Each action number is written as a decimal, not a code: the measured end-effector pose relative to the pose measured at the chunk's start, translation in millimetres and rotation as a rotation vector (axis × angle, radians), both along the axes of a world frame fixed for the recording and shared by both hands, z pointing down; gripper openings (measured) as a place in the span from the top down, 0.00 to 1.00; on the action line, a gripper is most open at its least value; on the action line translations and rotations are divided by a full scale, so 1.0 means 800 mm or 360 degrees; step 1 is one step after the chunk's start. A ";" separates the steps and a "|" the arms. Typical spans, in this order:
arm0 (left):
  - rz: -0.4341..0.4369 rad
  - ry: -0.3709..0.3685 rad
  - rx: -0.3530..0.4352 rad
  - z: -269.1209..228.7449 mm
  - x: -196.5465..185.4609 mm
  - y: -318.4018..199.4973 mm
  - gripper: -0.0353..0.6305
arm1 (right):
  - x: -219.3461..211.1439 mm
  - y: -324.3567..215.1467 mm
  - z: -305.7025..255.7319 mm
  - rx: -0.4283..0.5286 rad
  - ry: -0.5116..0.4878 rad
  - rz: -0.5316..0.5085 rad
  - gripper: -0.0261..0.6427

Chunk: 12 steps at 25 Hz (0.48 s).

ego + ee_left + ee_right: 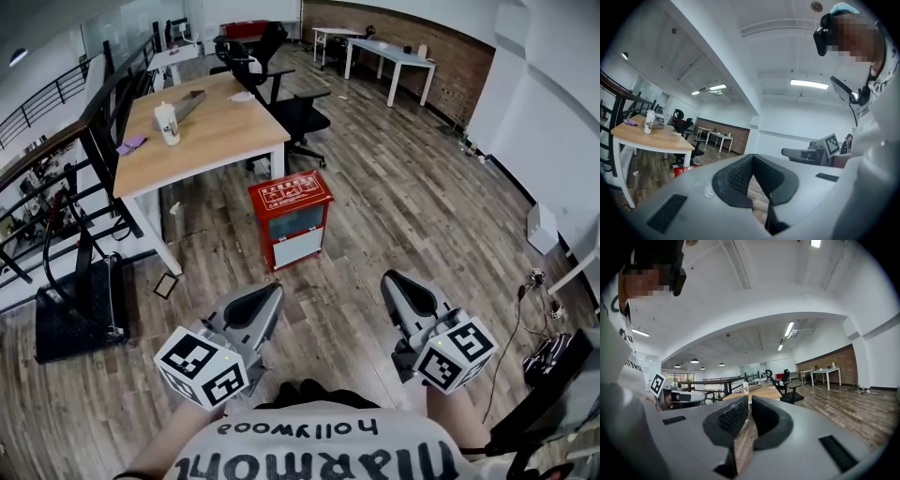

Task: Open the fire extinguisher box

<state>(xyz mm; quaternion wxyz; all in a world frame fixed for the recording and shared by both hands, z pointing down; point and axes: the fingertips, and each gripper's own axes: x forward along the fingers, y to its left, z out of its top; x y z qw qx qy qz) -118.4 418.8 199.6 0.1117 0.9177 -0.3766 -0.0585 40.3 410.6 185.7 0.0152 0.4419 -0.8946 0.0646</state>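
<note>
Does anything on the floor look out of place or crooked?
A small dark flat square object lies loose on the wooden plank floor beside the white leg of the wooden table, as if dropped. The red metal fire extinguisher box stands upright and looks closed.

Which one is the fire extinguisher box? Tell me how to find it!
Find the big wooden table. On the floor just past its near corner stands a small red box with a window in its front. Nothing else near it is red.
</note>
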 end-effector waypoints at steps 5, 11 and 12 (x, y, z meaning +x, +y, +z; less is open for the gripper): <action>0.0024 0.0029 -0.0022 0.012 -0.004 -0.010 0.94 | 0.005 -0.016 0.009 -0.0002 -0.0036 0.0051 0.94; -0.0042 0.0011 -0.0021 0.017 0.002 -0.029 0.94 | 0.027 -0.049 0.007 0.0032 -0.0113 0.0060 0.94; -0.0060 0.0003 -0.0035 0.021 0.006 -0.034 0.94 | 0.035 -0.056 0.007 0.0042 -0.0096 0.0066 0.94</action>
